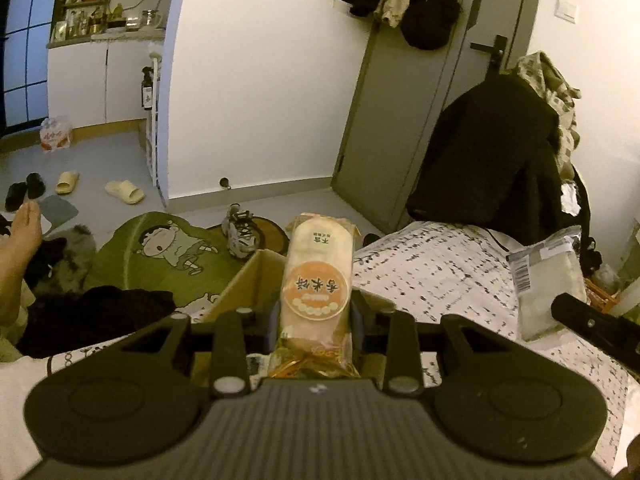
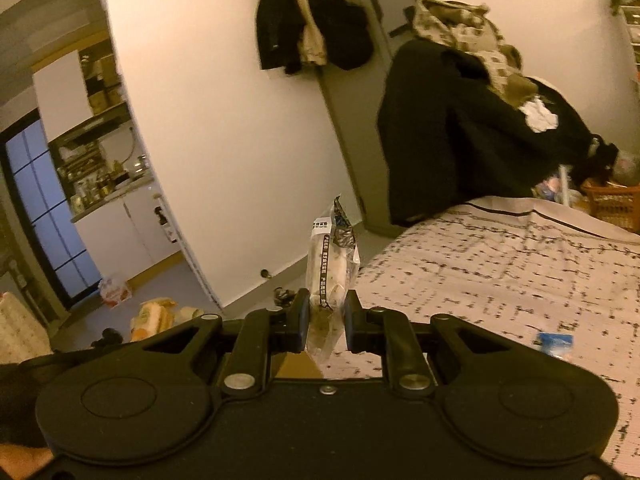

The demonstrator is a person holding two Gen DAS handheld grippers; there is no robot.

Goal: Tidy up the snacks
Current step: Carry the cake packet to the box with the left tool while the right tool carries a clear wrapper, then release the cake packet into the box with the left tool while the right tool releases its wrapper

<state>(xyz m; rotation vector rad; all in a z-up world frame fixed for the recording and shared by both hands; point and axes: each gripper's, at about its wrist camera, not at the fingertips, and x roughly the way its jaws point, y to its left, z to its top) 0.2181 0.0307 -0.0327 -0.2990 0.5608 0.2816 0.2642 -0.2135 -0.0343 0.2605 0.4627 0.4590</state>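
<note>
- Left wrist view: the left gripper [image 1: 316,316] pinches a rice cracker packet [image 1: 316,280], long axis pointing away from the camera, above an open cardboard box [image 1: 244,280]. A patterned bed cover [image 1: 440,276] lies to the right with a grey parcel [image 1: 548,280] on it.
- Right wrist view: the right gripper [image 2: 326,322] clamps a clear snack bag [image 2: 332,268] upright, edge-on, over the bed's edge. A small blue packet [image 2: 554,340] lies on the cover.

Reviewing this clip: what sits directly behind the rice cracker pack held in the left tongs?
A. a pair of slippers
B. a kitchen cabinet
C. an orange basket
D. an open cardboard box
D: in the left wrist view the rice cracker pack, clamped in the left tongs, stands in front of an open cardboard box at the edge of the bed.
</note>
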